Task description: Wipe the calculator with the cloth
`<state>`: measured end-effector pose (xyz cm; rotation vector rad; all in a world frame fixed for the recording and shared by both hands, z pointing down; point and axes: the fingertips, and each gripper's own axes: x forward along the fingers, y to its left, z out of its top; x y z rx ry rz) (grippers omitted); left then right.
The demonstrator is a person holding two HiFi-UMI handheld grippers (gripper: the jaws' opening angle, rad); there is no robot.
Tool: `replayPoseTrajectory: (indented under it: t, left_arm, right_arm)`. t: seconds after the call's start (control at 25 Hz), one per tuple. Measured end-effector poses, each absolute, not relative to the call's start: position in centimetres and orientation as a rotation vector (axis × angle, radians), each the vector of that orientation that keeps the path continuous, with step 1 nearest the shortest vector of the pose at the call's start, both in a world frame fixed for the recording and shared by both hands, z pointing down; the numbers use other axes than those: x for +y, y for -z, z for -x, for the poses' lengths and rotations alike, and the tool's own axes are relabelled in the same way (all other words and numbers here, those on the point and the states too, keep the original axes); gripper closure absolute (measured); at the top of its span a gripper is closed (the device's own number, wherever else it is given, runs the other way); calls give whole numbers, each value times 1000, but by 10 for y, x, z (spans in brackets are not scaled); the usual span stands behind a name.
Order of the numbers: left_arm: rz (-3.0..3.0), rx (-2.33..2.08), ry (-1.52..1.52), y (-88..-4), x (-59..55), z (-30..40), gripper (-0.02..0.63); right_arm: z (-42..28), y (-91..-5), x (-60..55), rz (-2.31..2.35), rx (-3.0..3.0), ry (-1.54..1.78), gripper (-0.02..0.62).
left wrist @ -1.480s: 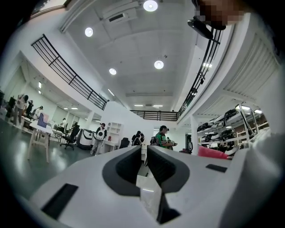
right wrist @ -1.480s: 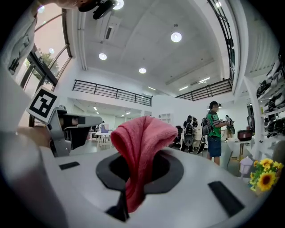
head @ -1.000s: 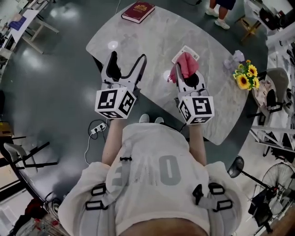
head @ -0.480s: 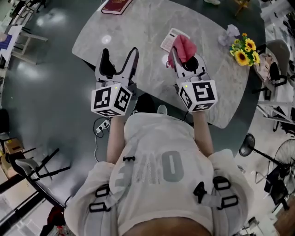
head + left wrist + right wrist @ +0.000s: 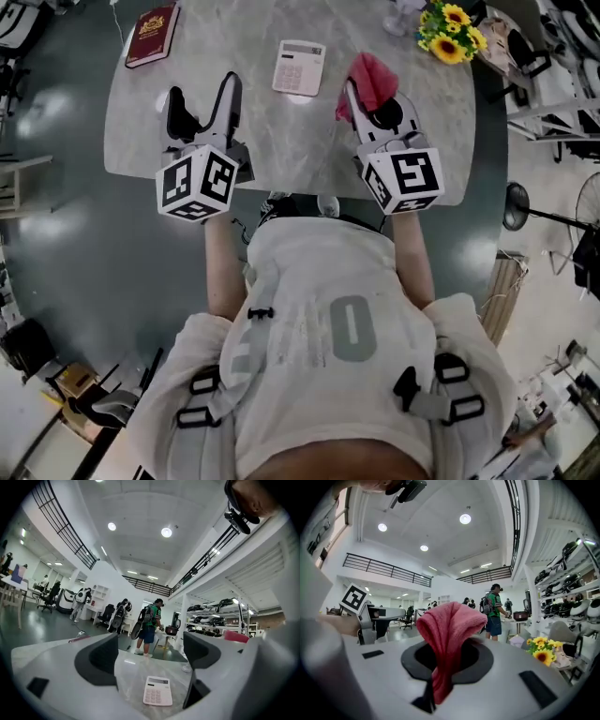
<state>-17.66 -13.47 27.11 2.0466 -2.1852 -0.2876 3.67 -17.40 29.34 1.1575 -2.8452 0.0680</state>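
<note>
- My left gripper [image 5: 202, 89] is held above the near part of the table [image 5: 281, 141], its jaws spread wide with nothing between them — its own view shows only bare tabletop in the gap.
- My right gripper [image 5: 372, 98] has its jaws pressed together on the cloth [image 5: 370, 77]. The pink-red fabric bunches up above the tips and a narrow strip of it hangs down through the pinch.
- In the right gripper view the cloth fills the middle of the frame and hides whatever lies straight ahead of the jaws.
- The calculator [image 5: 299, 67] lies flat on the grey marbled top, keys up. It sits beyond both grippers and between them, nearer the right one, and touches neither.
- From the left gripper view the calculator shows low in the frame between the jaws, out ahead of them on the table — its display end points away from me.
- The cloth is off the calculator; there is clear tabletop between the two in the head view.
- A dark red book [image 5: 152, 22] lies near the table's far left corner, well apart from the calculator.
- A bunch of yellow flowers [image 5: 448, 19] stands at the far right edge of the table.
- People stand in the hall behind the table; one wears a backpack [image 5: 150, 616].
</note>
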Motion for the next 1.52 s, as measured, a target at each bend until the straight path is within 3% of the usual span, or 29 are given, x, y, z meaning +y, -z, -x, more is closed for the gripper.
replayPoseTrajectory:
  t: [0.32, 1.0, 1.24, 1.52]
  left_arm:
    - [-2125, -2056, 150, -285, -183, 188, 187]
    - [-2225, -1806, 2, -325, -228, 192, 187]
    - [-2191, -1746, -30, -352, -250, 195, 187]
    - [-2141, -1676, -269, -425, -292, 194, 187]
  right_arm:
    - [-50, -298, -188, -1372, -2730, -104, 540]
    - [-4, -305, -213, -1414, -2657, -112, 540]
    - [8, -315, -216, -1398, -2628, -114, 540]
    - [10, -331, -217, -1392, -2594, -143, 540]
